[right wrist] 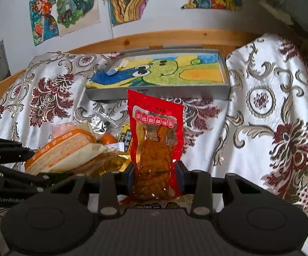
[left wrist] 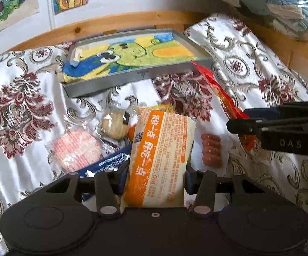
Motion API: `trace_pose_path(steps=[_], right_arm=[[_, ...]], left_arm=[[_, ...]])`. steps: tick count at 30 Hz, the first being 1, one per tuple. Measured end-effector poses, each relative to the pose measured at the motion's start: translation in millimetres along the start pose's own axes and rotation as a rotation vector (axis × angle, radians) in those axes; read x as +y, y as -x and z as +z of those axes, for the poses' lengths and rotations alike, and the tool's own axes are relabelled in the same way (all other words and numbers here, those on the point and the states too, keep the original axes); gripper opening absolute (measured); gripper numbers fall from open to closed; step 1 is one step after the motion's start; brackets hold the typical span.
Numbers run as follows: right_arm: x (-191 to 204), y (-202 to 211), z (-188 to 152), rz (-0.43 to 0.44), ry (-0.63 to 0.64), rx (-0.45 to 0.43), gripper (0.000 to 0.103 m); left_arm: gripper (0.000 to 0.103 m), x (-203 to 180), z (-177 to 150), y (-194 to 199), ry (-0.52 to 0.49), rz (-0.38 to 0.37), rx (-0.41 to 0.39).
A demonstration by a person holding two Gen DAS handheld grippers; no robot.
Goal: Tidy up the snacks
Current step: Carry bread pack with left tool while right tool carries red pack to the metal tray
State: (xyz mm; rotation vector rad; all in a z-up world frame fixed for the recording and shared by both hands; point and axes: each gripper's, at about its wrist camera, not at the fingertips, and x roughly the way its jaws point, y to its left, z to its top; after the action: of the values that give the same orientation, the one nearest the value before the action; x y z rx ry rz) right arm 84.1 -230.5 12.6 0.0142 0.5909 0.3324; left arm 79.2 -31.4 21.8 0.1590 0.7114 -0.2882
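Left wrist view, left to right: glossy white bedspread (left wrist: 32, 145) with maroon and grey damask flowers, a crinkly clear wrapper over a round pink snack (left wrist: 77, 149), a dark blue foil packet (left wrist: 104, 164), a wrapped beige bun (left wrist: 115, 125), then the left gripper (left wrist: 154, 183) with its jaws pinching a soft orange-and-cream packet (left wrist: 162, 153) printed in small text with a QR code, standing at lower centre. To its right lie small sausages in clear film (left wrist: 212, 151); at the right edge the right gripper (left wrist: 239, 121), marked "DAS", holds a red pouch (left wrist: 215, 87). A grey rectangular tray (left wrist: 132, 81) lined with a crayon cartoon drawing sits at upper centre. Only the right wrist view shows the pouch face-on: the right gripper (right wrist: 156, 181) has its jaws pressed on the red pouch (right wrist: 154, 128), glossy, with a clear window on brown pieces. It also shows "GenRobot" on the left gripper (right wrist: 29, 155) at left and an orange fruit (right wrist: 108, 138); the same tray (right wrist: 158, 93) lies behind.
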Motion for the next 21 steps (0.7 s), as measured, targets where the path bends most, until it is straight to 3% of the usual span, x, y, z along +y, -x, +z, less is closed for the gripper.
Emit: trace_pose_path(steps=[12,21], right_arm=[[3.8,-1.6,38.7,0.016,0.025,-0.112,0.043],[-6.1,-46.2,114.9,0.013,0.11,-0.189,0.043]], left_arm=[[0.05,33.8,49.8,-4.9,0.102,0.076,-0.122],[0.05,83.4,117.6,-31.3,0.147,0.152,-0.239]])
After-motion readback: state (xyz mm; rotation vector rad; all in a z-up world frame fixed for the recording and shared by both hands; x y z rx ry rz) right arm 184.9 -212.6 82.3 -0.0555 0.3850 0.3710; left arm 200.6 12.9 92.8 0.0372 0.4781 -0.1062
